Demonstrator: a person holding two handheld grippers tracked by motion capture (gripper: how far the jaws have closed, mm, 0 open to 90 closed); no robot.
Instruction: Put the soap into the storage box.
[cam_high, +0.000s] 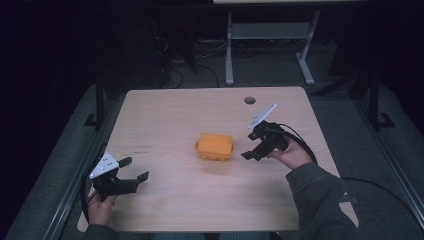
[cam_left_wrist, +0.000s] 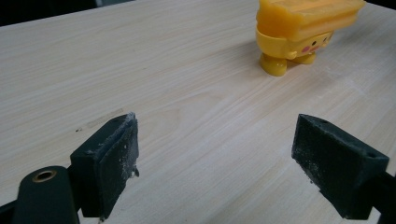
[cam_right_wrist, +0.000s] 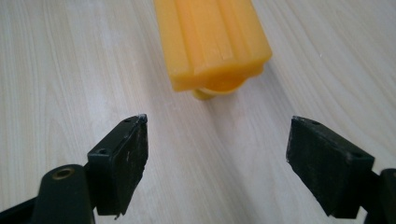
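A pale, wood-grain bench (cam_high: 165, 110) with rounded corners carries one glossy yellow plastic toy (cam_high: 215, 146) at the centre of the high view: a blocky ribbed top over a rounded body with stubby feet and a pink cheek spot. Bare board lies on every side of it, and a small round hole (cam_high: 250, 100) sits near the upper edge. The left hand-held gripper (cam_high: 136, 169) hovers at lower left near the bench's corner, its jaws spread wide and empty, matte black pads (cam_left_wrist: 114, 163) dusted white. The right hand-held gripper (cam_high: 252, 145) sits just right of the toy, tilted toward it, jaws likewise parted with nothing between.
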